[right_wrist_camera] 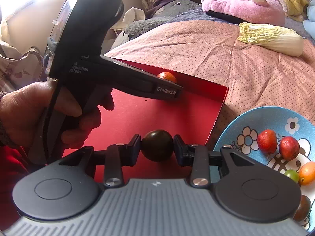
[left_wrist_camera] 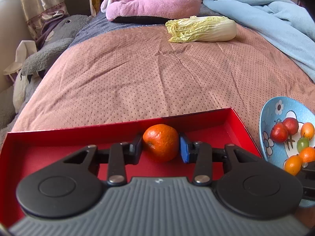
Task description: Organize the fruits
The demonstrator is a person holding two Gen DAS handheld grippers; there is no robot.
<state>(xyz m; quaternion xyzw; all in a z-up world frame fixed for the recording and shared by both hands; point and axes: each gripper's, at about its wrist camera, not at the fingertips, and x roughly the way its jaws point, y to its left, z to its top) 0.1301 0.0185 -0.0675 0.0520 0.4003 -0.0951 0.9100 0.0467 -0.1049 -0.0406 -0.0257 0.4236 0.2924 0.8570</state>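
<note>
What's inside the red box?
One orange sits in the red box, held by the left gripper. The right gripper holds a dark fruit above it. The grippers hide part of the floor.

Occluded and cropped items

Left gripper body [right_wrist_camera: 118, 74] covers most of the orange [right_wrist_camera: 167, 77] in the right wrist view; blue plate [left_wrist_camera: 271, 118] is cut by the right edge; brown fruit [right_wrist_camera: 302, 208] is half-hidden behind the right gripper's housing.
</note>
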